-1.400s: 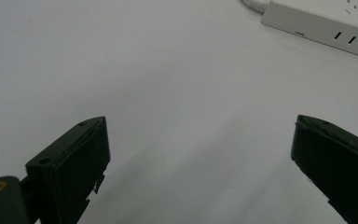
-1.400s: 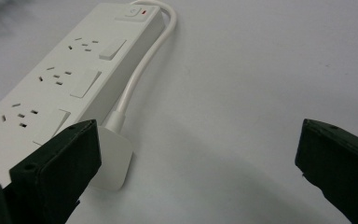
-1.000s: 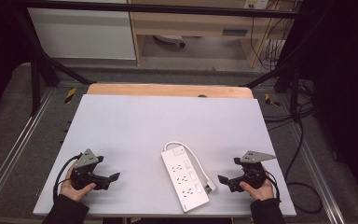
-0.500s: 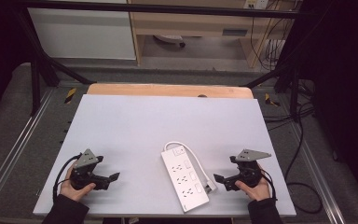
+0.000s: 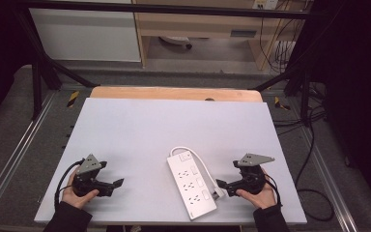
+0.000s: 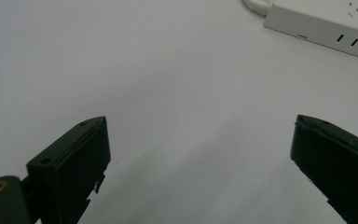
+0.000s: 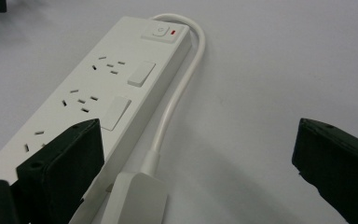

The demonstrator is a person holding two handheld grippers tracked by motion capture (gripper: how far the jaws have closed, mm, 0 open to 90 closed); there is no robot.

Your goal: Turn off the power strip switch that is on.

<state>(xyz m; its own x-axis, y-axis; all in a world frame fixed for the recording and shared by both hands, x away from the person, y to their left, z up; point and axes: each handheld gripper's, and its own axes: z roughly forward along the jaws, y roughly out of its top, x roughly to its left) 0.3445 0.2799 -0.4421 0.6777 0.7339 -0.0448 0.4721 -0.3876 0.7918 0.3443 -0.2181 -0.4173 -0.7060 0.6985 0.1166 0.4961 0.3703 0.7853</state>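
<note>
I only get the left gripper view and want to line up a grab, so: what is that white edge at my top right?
Observer: It is a white power strip, lying diagonally on the table between the two grippers.
Operator: Where is its cable?
Observer: The cable loops from the switch end back along the strip's side to a white plug lying beside it.
Operator: Is the other gripper near it?
Observer: Yes, the right gripper is open, its jaws pointing at the plug without touching it.
Operator: And mine?
Observer: The left gripper is open too, off to the strip's left, holding nothing.
</note>
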